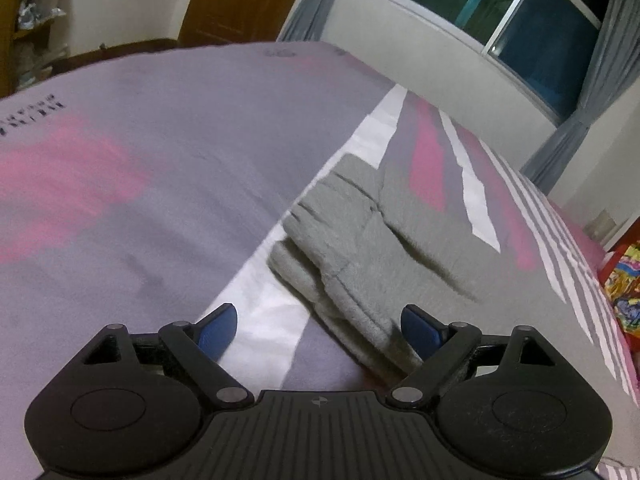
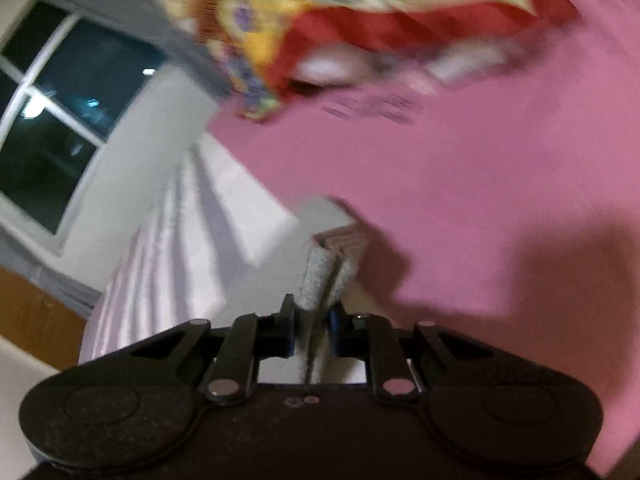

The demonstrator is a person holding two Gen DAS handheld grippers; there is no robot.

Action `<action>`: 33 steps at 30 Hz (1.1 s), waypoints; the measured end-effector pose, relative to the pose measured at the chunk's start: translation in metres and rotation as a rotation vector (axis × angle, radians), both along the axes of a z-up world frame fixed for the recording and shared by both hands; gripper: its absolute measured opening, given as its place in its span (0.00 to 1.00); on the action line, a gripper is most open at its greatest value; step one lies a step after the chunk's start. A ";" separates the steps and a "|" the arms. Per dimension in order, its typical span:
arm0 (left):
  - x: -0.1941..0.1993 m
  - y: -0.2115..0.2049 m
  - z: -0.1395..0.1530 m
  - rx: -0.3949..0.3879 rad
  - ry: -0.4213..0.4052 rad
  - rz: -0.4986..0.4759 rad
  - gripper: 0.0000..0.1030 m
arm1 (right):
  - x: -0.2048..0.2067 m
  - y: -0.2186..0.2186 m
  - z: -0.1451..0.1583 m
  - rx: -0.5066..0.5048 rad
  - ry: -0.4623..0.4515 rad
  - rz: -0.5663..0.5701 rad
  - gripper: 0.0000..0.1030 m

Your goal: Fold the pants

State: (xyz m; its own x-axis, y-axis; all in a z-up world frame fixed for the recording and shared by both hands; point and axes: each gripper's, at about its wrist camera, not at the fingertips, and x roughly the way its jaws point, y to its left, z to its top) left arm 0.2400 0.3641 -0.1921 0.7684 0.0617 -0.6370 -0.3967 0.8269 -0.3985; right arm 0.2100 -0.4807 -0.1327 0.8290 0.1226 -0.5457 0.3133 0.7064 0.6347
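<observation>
Grey fleece, thick and soft: the pants (image 1: 360,248) lie folded on the bed (image 1: 160,200), partly over its white stripe. The left tool (image 1: 320,328) stands wide apart above their near edge and holds nothing. The right tool (image 2: 312,332) is clamped on a doubled grey edge. I judge the cloth light, limp and not slippery; it is best taken at a thick folded edge or corner.

Bed (image 1: 140,208): bare sheet left of folded grey pants (image 1: 360,240), open passage. Obstacles: wall and window (image 1: 520,20) beyond; patterned quilt (image 2: 320,20) at far end.
</observation>
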 end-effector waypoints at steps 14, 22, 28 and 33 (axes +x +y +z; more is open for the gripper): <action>-0.091 0.047 -0.002 -0.003 -0.032 0.051 0.86 | 0.096 0.352 0.048 -0.369 -0.236 0.882 0.14; -0.119 0.054 -0.008 0.018 -0.032 0.042 0.86 | 0.046 0.431 -0.022 -0.707 -0.179 1.206 0.15; -0.107 0.036 -0.008 0.031 -0.032 0.008 0.86 | 0.031 0.444 -0.024 -0.739 -0.148 1.269 0.21; -0.092 0.007 0.006 -0.001 -0.083 -0.051 0.86 | 0.004 0.440 -0.012 -0.738 -0.232 1.279 0.33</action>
State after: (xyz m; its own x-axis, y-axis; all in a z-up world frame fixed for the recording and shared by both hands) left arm 0.1482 0.3709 -0.1861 0.8209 0.0210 -0.5707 -0.3198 0.8448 -0.4290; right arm 0.2143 -0.0409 -0.1447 0.4512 0.5761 -0.6816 -0.8042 0.5935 -0.0307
